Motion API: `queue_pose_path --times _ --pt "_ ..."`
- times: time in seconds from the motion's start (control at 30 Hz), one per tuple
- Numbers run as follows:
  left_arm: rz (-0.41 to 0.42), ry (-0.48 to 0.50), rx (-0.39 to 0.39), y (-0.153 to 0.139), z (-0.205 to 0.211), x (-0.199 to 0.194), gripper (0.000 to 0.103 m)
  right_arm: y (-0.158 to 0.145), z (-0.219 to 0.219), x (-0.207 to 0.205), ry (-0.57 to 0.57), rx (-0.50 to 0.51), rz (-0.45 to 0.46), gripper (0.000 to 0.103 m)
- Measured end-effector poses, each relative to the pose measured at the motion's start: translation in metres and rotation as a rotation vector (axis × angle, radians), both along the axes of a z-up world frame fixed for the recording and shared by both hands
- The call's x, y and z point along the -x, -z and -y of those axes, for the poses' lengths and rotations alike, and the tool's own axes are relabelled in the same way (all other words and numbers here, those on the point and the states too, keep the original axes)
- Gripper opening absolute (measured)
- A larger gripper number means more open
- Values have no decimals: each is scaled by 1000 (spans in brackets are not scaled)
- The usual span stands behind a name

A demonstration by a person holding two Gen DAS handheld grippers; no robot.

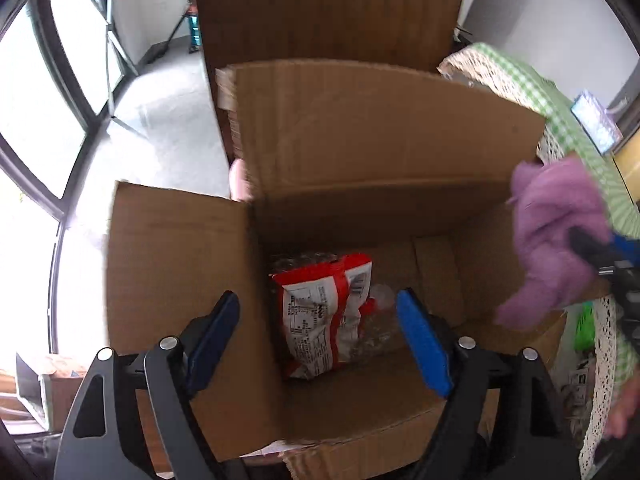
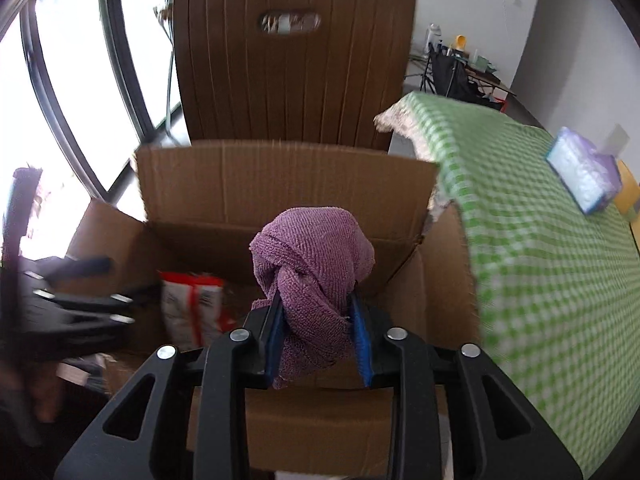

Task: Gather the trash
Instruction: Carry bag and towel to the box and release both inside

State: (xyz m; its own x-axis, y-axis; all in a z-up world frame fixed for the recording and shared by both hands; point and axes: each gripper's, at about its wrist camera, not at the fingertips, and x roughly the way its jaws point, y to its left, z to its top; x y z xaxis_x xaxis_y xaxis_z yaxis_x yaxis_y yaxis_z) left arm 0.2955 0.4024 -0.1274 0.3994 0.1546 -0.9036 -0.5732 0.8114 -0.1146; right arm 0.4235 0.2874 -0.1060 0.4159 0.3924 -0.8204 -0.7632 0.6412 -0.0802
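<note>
An open cardboard box (image 1: pixel 188 280) sits below both cameras, its flaps folded outward and its far flap standing upright in front of a brown slatted chair back (image 2: pixel 292 80). The left hand-held gripper (image 1: pixel 318 334) hangs over the box opening with its blue fingers spread wide and nothing between them. Directly under it, inside the box, lies a red and white snack wrapper (image 1: pixel 324 312) on clear crumpled plastic, with bare cardboard floor to its right. The right hand-held gripper (image 2: pixel 316 340) is clenched on a knotted purple cloth (image 2: pixel 314 264), held above the box's near right side, inside the rim line. Just right of the box, a green checked cloth with a lace edge covers the tabletop (image 2: pixel 540 260), whose corner overhangs the box's right flap. A tissue pack (image 2: pixel 582 170) lies on it, well away.
</note>
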Motion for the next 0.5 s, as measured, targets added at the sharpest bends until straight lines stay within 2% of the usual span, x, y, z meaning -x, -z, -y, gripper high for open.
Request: queue_pose_path --times 0.1,0.2,0.37,0.43,0.5 --pt "25 -44 9 -8 -15 15 79 19 -13 -3 27 115 48 45" --pt "50 -67 2 -15 -18 27 79 13 -8 -6 49 74 56 64" --pt "70 -87 -18 -28 -25 39 80 -4 4 -8 69 24 34 65" --pt "74 -90 -31 -32 -24 35 80 -11 10 -5 74 25 14 72" --pt "94 -94 -45 -41 -20 40 82 -19 15 2 50 9 -5 73"
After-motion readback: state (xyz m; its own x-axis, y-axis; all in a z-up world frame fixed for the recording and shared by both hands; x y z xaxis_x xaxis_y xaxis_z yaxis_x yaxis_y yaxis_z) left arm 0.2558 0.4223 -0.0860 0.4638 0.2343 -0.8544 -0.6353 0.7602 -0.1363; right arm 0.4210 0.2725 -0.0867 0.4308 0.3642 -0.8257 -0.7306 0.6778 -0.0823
